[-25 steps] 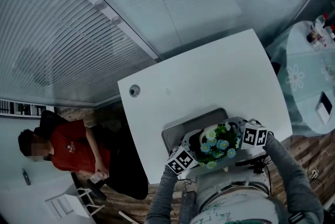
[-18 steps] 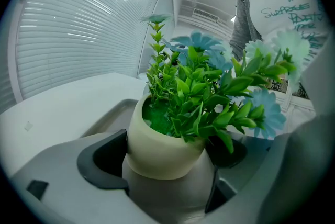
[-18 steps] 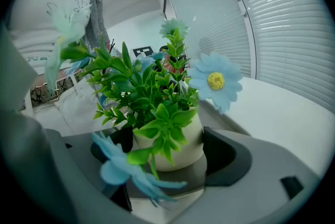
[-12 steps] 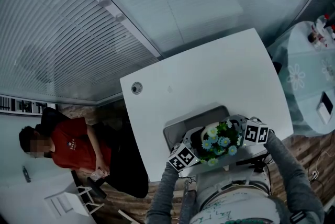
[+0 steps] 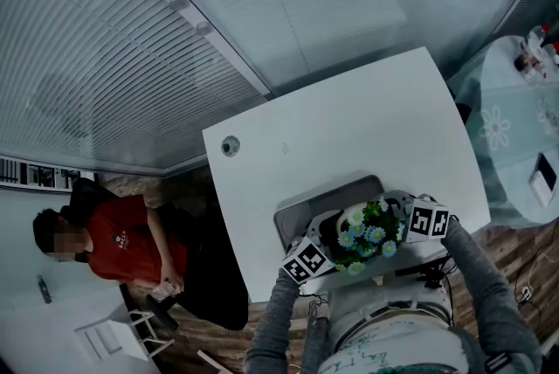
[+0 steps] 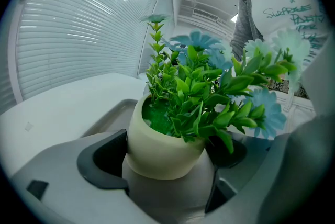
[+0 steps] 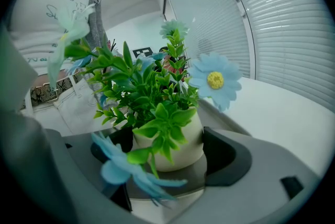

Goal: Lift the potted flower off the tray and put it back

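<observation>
The potted flower (image 5: 365, 234) is a cream pot (image 6: 157, 152) of green leaves and pale blue daisies. It is held over the near end of the grey tray (image 5: 319, 204), at the front edge of the white table (image 5: 349, 119). My left gripper (image 5: 332, 234) grips it from the left and my right gripper (image 5: 395, 222) from the right. In the left gripper view the pot sits between the two dark pads (image 6: 102, 157) of the left gripper (image 6: 165, 160). The right gripper view shows the same pot (image 7: 175, 147) pinched in the right gripper (image 7: 167, 155). The pot's base is hidden.
A round cable hole (image 5: 231, 145) lies at the table's far left corner. A person in a red shirt (image 5: 113, 250) sits on the floor side to the left. A round table (image 5: 515, 128) with small items stands at the right. Window blinds run behind the table.
</observation>
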